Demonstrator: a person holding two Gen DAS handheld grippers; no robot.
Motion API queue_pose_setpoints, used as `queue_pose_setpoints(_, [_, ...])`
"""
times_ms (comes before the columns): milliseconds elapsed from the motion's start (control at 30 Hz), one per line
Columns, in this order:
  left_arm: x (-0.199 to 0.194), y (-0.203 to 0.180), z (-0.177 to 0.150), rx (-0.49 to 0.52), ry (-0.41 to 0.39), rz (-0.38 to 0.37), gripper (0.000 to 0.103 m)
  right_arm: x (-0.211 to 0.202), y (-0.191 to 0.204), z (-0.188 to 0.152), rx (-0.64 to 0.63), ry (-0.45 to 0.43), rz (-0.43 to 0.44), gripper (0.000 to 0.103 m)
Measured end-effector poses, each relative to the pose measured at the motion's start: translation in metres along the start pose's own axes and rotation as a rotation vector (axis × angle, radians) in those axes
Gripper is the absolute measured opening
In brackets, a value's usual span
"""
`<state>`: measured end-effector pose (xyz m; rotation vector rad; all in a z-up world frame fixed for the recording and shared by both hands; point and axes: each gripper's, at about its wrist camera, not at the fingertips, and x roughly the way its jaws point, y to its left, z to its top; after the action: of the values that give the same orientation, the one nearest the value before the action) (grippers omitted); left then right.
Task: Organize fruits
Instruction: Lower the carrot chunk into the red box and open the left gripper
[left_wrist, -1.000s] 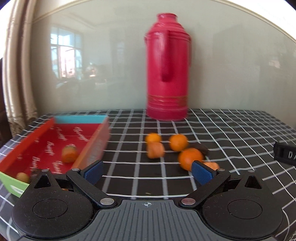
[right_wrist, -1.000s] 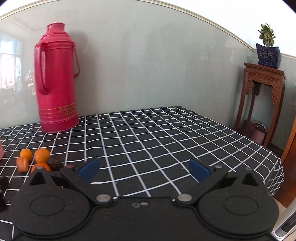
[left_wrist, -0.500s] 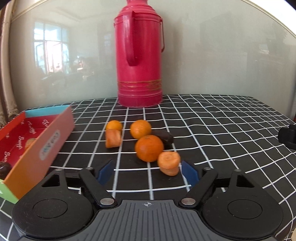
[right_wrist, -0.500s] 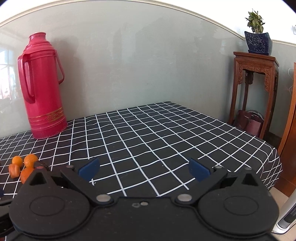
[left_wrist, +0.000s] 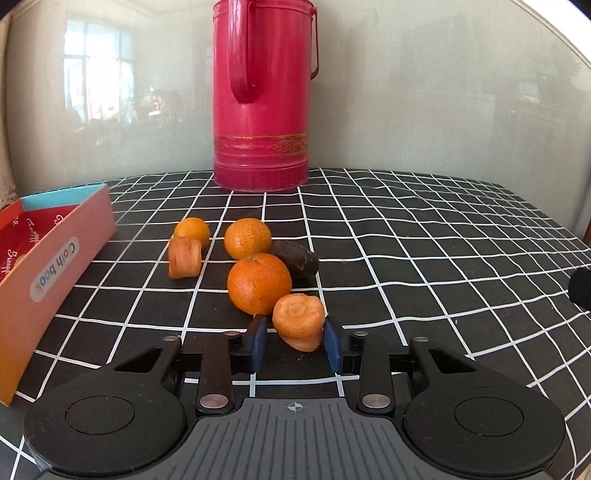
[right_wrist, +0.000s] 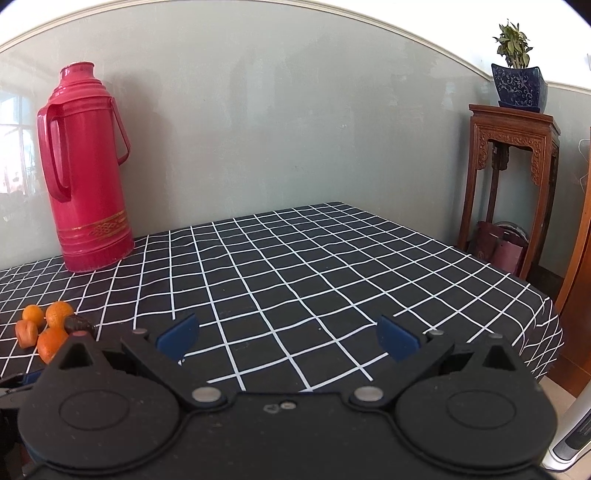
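While the right gripper (right_wrist: 287, 338) hangs wide open over bare cloth (right_wrist: 332, 266), the left gripper (left_wrist: 294, 341) brackets the near carrot piece (left_wrist: 300, 320), right pad touching, left pad just off. It lies against an orange (left_wrist: 259, 287), box (left_wrist: 55, 266) at left.

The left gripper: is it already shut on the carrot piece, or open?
Cannot tell for sure. The left gripper has its blue pads either side of the carrot piece; the right pad seems to touch it, a small gap shows at the left.
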<state>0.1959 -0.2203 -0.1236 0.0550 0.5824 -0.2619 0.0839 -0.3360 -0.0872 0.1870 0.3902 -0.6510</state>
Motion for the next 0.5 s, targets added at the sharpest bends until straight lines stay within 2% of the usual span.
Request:
queue_pose_setpoints(200, [-0.008,0.000,-0.001,0.023,-0.040,0.001,0.028,0.001,0.002,0.000,0.010,0.004,0.003,0.097])
queue_pose_setpoints(333, [-0.024,0.007,0.002,0.053,-0.117,0.046,0.028,-0.001,0.009,0.000,0.001,-0.008,0.025,0.097])
queue_pose_setpoints(500, [-0.039,0.033,0.009,0.037,-0.176,0.111,0.028,-0.007,0.022,0.001,-0.007,-0.020,0.063,0.097])
